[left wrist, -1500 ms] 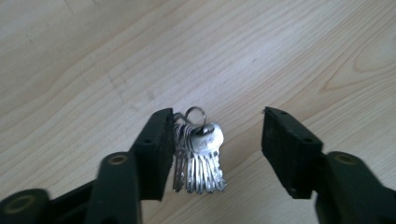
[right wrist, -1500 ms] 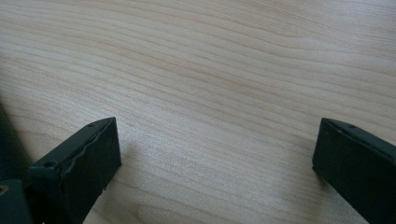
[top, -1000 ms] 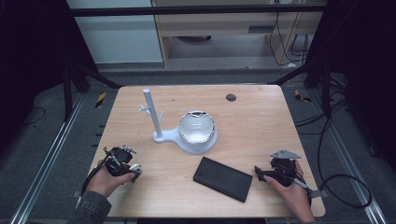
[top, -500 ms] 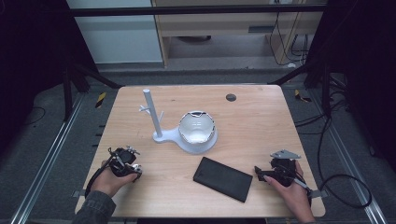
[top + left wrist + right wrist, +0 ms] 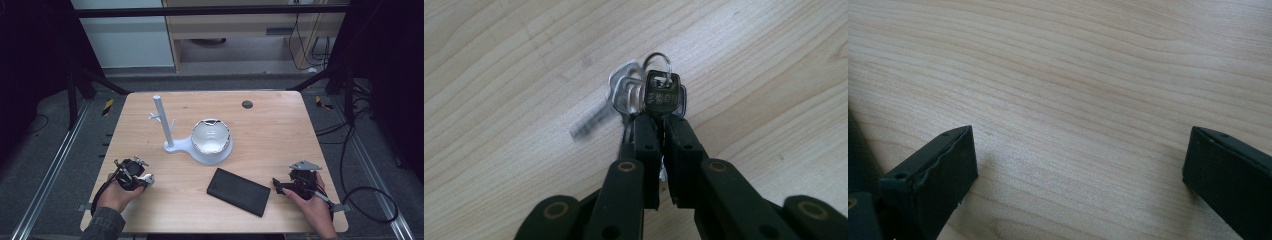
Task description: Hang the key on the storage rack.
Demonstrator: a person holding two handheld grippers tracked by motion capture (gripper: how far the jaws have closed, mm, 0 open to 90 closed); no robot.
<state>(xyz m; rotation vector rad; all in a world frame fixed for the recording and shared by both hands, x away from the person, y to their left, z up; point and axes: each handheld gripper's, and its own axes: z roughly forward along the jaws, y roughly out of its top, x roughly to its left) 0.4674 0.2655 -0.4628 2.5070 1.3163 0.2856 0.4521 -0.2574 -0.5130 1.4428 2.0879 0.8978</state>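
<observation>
A bunch of keys (image 5: 649,95) on a wire ring hangs from my left gripper (image 5: 661,125), whose jaws are shut on the dark-headed key; a silver key beside it is blurred from swinging. In the high view the left gripper (image 5: 142,178) sits at the table's front left with the keys (image 5: 147,179) at its tip. My right gripper (image 5: 276,187) rests at the front right, open, and its gripper view has bare wood between the two wide-apart fingers (image 5: 943,170). A white stand with a post and pegs (image 5: 162,120) rises left of centre, its base holding a white bowl (image 5: 211,137).
A flat black case (image 5: 238,191) lies on the wooden table (image 5: 280,130) between the two grippers, close to the right one. A small dark round spot (image 5: 247,104) sits near the far edge. Metal rails and cables run along the floor around the table.
My left gripper has shifted slightly along the front left of the table with the keys, which are swinging now. The right gripper has stayed put.
</observation>
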